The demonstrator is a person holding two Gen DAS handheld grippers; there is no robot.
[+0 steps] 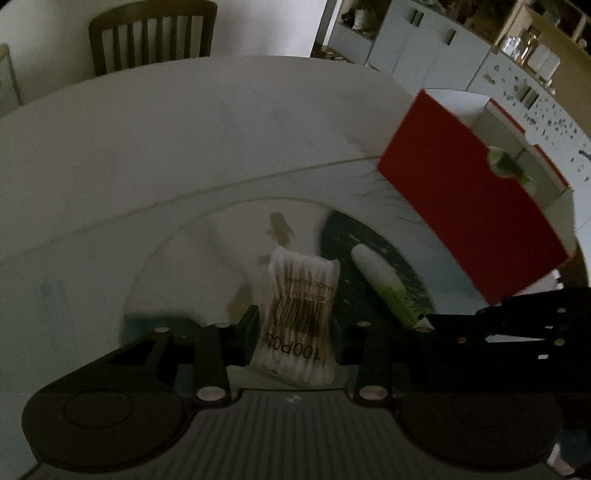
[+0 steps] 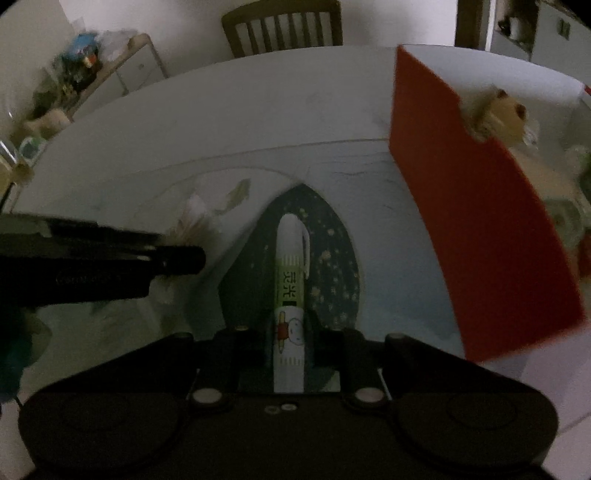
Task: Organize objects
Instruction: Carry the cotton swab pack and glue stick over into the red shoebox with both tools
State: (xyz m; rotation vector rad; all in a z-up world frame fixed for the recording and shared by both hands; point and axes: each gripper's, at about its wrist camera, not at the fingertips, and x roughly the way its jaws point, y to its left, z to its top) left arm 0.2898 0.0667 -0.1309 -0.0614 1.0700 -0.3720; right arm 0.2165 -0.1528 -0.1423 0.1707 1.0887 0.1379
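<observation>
My left gripper (image 1: 293,325) is shut on a clear bag of cotton swabs (image 1: 299,295) with a barcode and "100PCS" print, held above the patterned table mat (image 1: 184,236). My right gripper (image 2: 289,332) is shut on a white and green pen-shaped tube (image 2: 290,280) with a cartoon print, its cap end pointing away from me. That tube (image 1: 384,284) also shows in the left wrist view, to the right of the swab bag. The left gripper (image 2: 177,258) enters the right wrist view from the left. A red box (image 1: 469,206) stands to the right, open at the top.
The red box (image 2: 480,221) holds a small plush toy (image 2: 506,114) and other items. A wooden chair (image 2: 282,26) stands behind the round white table (image 1: 184,129). Cabinets (image 1: 424,48) line the far right; a cluttered shelf (image 2: 74,81) is at the left.
</observation>
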